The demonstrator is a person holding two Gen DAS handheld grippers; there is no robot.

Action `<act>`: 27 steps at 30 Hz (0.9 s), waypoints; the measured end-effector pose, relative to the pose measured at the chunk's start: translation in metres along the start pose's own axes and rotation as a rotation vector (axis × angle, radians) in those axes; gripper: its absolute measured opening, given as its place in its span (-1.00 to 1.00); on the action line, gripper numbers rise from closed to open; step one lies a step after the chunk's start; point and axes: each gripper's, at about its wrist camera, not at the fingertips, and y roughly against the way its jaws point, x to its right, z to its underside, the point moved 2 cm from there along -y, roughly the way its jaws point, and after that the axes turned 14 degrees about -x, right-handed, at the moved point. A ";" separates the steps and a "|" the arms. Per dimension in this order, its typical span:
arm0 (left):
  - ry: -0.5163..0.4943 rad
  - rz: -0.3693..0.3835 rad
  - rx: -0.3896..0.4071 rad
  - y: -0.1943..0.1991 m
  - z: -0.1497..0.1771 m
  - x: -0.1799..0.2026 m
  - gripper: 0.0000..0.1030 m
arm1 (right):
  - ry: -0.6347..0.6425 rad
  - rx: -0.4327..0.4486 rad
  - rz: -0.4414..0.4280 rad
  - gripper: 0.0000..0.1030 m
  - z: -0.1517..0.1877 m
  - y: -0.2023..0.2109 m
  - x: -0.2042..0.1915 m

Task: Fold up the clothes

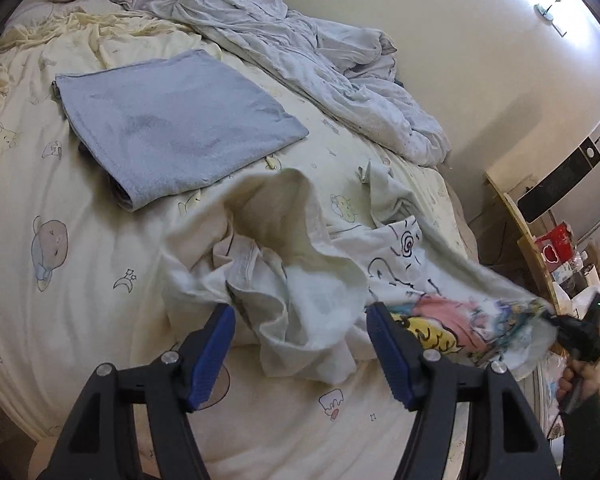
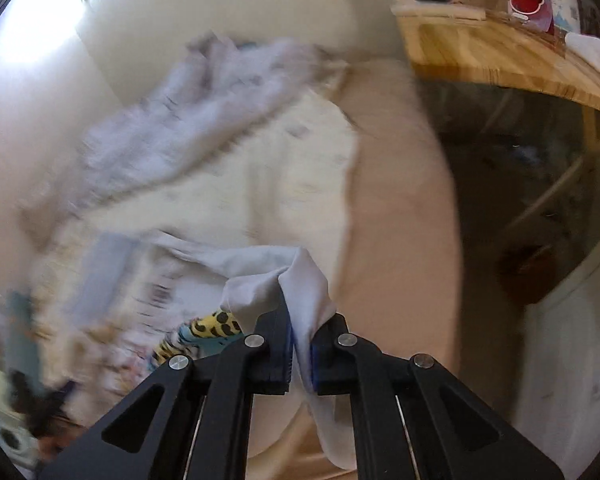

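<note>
Hauling the printed T-shirt (image 1: 384,276) up by one pinched edge risks that thin cotton slipping from the right gripper (image 2: 300,344) – clenched on a single fold – while the left gripper (image 1: 300,312) hangs released over the crumpled heap. Soft and limp (cartoon print near the right), it sprawls on the bed (image 1: 60,280), near of the folded blue towel (image 1: 172,120) – it could twist or drag.

Left wrist view: sharp, evenly lit; blown-out glare on the wall (image 1: 540,4) upper right; soft shadows under the folded blue towel (image 1: 172,128); strong fisheye bending, dark corners. Right wrist view: heavy motion blur over the bed (image 2: 284,168); glare upper left; dim beneath the bench (image 2: 480,64); near cloth in focus.
</note>
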 end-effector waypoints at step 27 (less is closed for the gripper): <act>0.023 0.020 -0.006 -0.001 0.001 -0.004 0.34 | 0.257 -0.175 0.581 0.99 0.032 -0.016 -0.016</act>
